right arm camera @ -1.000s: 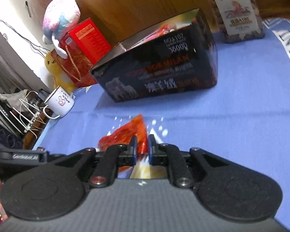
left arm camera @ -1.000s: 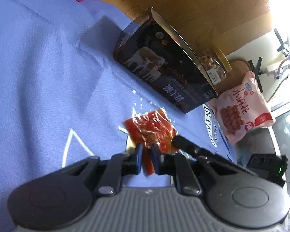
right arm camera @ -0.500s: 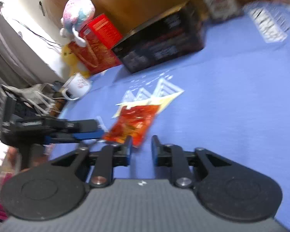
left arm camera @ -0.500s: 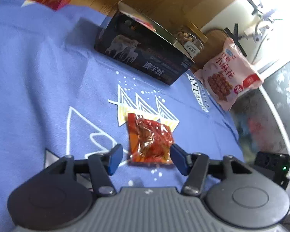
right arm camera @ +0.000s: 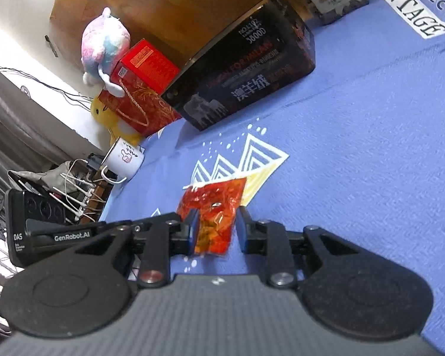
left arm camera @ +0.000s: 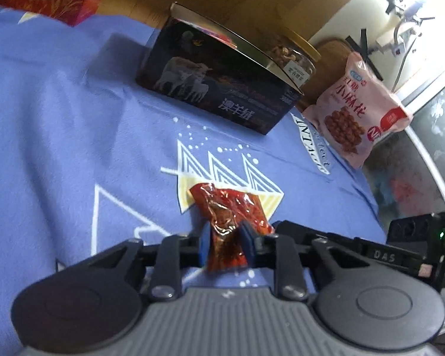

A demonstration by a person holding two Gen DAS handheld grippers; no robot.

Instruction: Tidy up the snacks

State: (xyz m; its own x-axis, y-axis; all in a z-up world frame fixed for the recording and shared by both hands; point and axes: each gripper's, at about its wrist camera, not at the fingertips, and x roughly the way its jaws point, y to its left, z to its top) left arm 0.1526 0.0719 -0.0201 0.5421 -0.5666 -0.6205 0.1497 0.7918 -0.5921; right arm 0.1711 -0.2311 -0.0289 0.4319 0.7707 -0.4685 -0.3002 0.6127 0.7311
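A red crinkly snack packet (left arm camera: 228,216) lies on the blue cloth (left arm camera: 59,136). My left gripper (left arm camera: 226,244) has its jaws pressed on the packet's near end. My right gripper (right arm camera: 216,231) straddles the same packet (right arm camera: 215,210) from the other side, with a small gap between each finger and the packet. A dark open box (left arm camera: 222,89) stands farther back; it also shows in the right wrist view (right arm camera: 246,71). The other gripper's body (left arm camera: 415,246) is at the right edge of the left wrist view.
A pink snack bag (left arm camera: 359,106) and a nut jar (left arm camera: 293,62) stand behind the box. A red gift box (right arm camera: 142,89), plush toys (right arm camera: 103,41) and a white mug (right arm camera: 124,160) sit at the cloth's left edge. Cables (right arm camera: 74,190) hang beyond it.
Both grippers opened and let the packet fall onto the cloth half a second ago. Now the left gripper has closed on it again and the right gripper has moved in around it.
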